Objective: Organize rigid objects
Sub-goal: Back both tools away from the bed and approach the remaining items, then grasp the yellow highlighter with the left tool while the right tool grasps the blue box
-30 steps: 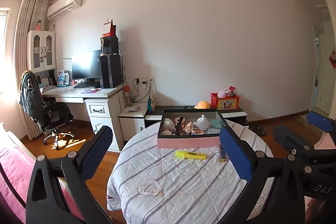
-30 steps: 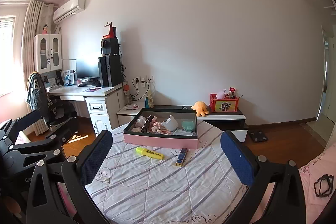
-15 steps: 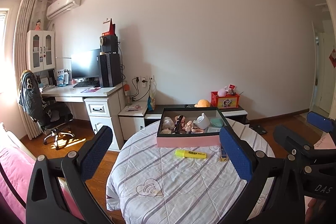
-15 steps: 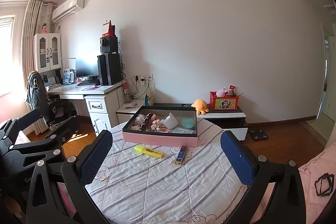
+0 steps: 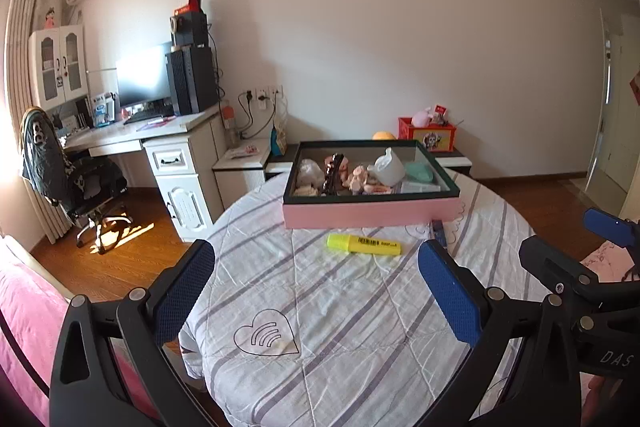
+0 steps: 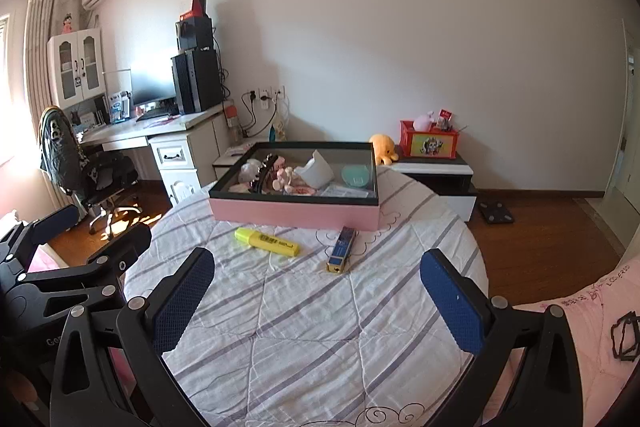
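Both grippers, left gripper (image 5: 316,291) and right gripper (image 6: 316,293), are held with fingers spread, empty. The yellow plastic highlighter pen (image 6: 267,241), lower centre of frame, should be pinched across its barrel and lifted into the pink-sided shallow box (image 6: 294,213).

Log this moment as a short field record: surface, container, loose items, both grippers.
surface: round table under a striped quilt
container: pink box, dark rim, open, already holding small items
loose items: yellow highlighter and blue case, both on the quilt in front of the box
left gripper: open, empty, above the table
right gripper: open, empty, above the table
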Demonstrator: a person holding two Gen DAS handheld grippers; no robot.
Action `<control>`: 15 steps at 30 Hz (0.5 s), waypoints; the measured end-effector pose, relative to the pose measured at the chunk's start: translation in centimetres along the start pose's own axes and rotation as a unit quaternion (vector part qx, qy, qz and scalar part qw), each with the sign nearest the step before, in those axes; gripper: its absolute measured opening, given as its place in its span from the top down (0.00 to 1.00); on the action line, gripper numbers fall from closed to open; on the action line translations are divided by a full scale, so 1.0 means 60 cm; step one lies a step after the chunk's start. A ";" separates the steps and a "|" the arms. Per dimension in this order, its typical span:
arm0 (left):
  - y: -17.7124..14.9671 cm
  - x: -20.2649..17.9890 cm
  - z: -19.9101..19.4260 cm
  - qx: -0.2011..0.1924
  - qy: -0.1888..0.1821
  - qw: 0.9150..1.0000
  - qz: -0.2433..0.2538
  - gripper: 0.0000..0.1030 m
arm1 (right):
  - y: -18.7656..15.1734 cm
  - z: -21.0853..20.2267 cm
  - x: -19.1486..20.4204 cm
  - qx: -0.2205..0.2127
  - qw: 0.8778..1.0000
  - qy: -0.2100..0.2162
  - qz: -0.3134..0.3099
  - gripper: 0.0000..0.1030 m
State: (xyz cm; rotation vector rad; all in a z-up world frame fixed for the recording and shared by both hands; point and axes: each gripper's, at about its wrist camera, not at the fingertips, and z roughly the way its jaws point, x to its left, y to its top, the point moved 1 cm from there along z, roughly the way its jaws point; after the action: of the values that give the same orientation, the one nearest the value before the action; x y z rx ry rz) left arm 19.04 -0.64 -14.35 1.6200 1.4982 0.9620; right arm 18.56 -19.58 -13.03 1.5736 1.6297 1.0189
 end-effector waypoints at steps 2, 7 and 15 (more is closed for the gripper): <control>-0.011 -0.002 0.033 0.023 -0.003 1.000 0.001 0.00 | -0.010 0.031 -0.006 0.019 1.000 0.001 0.003 0.00; -0.032 -0.015 0.115 0.078 -0.009 0.997 0.007 0.00 | -0.030 0.111 -0.027 0.066 0.998 0.002 0.012 0.00; -0.046 -0.060 0.241 0.152 -0.041 0.988 0.007 0.00 | -0.050 0.204 -0.079 0.110 0.993 -0.012 0.034 0.00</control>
State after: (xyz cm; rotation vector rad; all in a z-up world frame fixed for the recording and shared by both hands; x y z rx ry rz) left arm 30.38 -4.32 -23.69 1.8615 1.6382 0.6901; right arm 28.02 -23.05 -21.93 1.7886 1.7301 0.8734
